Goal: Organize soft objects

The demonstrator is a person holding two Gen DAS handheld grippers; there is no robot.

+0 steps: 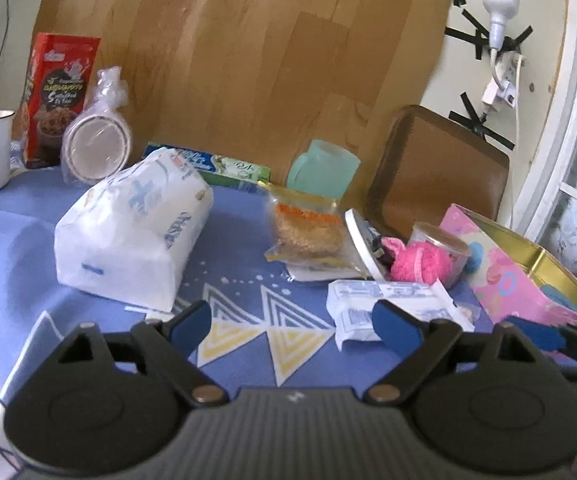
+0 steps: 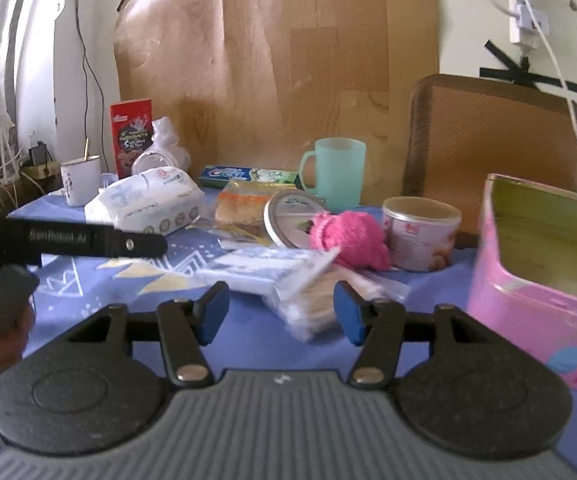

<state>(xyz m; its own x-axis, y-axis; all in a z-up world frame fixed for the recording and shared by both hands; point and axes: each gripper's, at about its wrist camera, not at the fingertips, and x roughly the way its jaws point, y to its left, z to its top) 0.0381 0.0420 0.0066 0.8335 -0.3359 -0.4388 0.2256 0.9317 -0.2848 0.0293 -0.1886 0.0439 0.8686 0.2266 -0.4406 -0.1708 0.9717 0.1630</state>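
Pink tin box (image 2: 536, 308) is sitting open on the right, likely waiting for soft things, while the big tissue pack (image 1: 132, 236) and pink fluffy cloth (image 2: 348, 240) are lying out on the blue tablecloth (image 1: 16, 240). Both the left gripper (image 1: 292, 320) and right gripper (image 2: 280, 312) are hanging over it with fingers apart, holding nothing.

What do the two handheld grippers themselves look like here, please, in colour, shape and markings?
The left gripper and the right gripper look alike: blue pads on black linkage arms with silver pivot pins, two round black housings, and a ribbed grey body between. The right wrist view shows the left tool's black bar with pale lettering, too blurred to read.
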